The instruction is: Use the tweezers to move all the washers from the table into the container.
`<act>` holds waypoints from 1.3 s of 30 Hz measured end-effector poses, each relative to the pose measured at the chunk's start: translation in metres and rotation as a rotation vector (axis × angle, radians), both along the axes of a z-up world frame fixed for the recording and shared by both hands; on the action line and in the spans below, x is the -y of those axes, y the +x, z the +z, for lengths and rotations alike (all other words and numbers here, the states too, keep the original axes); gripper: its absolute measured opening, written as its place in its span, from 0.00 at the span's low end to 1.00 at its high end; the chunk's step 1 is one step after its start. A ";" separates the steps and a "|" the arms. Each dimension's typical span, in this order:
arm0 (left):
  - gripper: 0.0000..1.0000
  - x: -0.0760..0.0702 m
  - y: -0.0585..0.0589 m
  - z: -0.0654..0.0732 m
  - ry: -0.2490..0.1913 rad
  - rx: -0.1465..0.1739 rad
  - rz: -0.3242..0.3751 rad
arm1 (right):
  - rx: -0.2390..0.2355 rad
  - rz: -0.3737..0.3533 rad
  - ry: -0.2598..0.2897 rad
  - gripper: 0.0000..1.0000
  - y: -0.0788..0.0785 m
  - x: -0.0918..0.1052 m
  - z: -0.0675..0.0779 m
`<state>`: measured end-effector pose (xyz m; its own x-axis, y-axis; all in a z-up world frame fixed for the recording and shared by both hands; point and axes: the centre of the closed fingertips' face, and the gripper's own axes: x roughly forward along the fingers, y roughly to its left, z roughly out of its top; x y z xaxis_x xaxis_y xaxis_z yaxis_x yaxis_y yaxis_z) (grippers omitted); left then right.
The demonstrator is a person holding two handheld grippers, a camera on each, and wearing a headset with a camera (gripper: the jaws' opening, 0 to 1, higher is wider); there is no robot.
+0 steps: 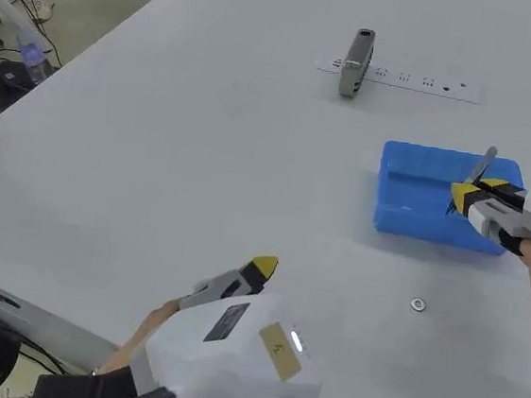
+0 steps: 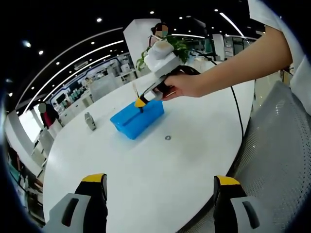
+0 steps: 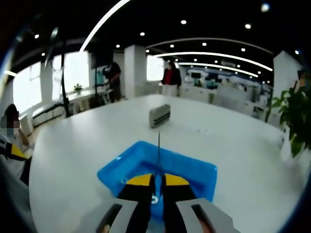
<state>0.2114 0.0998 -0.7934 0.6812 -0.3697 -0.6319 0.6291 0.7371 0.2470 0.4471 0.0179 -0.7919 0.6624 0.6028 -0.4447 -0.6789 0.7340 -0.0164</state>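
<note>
**A:** Where does the washer [image 1: 418,303] lie?

**B:** Flat on the white table [image 1: 204,154], alone; it is on the near side of the blue container [image 1: 418,191] and apart from it. The left gripper view shows it as a small ring on bare tabletop, nearer than the container.

**A:** And the right gripper [image 1: 468,196]?

**B:** Clenched on the tweezers [image 1: 484,165]. In the head view it comes in from the right edge over the container's right part; a thin metal end sticks out past the yellow jaw tips. Its own view looks straight along that shaft, with the container's blue floor beneath and a grey block [image 3: 159,115] standing farther off.

**A:** Is anything in the tweezers?

**B:** I cannot tell. The right gripper view has a small pale ring low between the jaws, too blurred to name; the head view is too coarse there.

**A:** The left gripper [image 1: 299,345]?

**B:** Released, jaws wide apart, nothing between them; it is low by the table's near edge, well apart from the container. Its own view gives both yellow tips with bare table between; across the table a hand [image 2: 182,85] holds the right gripper above the container.

**A:** What does the head view add?

**B:** A white power strip [image 1: 402,77] lies flat beyond the container, and the grey block sits on its left end; in the gripper views the block is plain but the strip is too faint to make out.
</note>
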 end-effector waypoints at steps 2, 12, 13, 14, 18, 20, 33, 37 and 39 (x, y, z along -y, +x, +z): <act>0.93 0.000 0.000 0.000 0.000 0.002 -0.001 | 0.012 -0.006 0.028 0.04 -0.003 0.001 0.012; 0.93 0.000 0.001 0.001 0.005 0.007 -0.001 | 0.030 0.015 0.128 0.04 -0.056 0.004 0.042; 0.92 0.000 0.001 0.001 0.005 0.007 -0.001 | 0.019 0.026 0.133 0.04 -0.064 0.002 0.042; 0.92 0.000 0.001 0.001 0.004 0.007 -0.001 | 0.009 0.026 0.132 0.04 -0.068 0.002 0.040; 0.92 0.000 0.001 0.001 0.003 0.007 0.000 | 0.007 0.030 0.125 0.04 -0.084 0.003 0.039; 0.92 0.000 0.001 0.001 0.002 0.007 0.001 | -0.012 0.028 0.139 0.04 -0.093 0.002 0.036; 0.92 0.000 0.001 0.000 0.008 0.004 -0.005 | -0.086 0.072 0.104 0.04 -0.120 -0.002 -0.001; 0.92 -0.001 0.001 -0.001 0.014 0.003 -0.003 | -0.093 0.080 0.078 0.04 -0.120 -0.005 -0.011; 0.92 -0.001 0.001 -0.001 0.014 0.006 -0.001 | -0.104 0.089 0.076 0.04 -0.122 -0.006 -0.015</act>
<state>0.2127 0.1010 -0.7941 0.6843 -0.3615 -0.6333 0.6285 0.7328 0.2608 0.3255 0.0239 -0.8069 0.5579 0.6915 -0.4589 -0.7363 0.6675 0.1108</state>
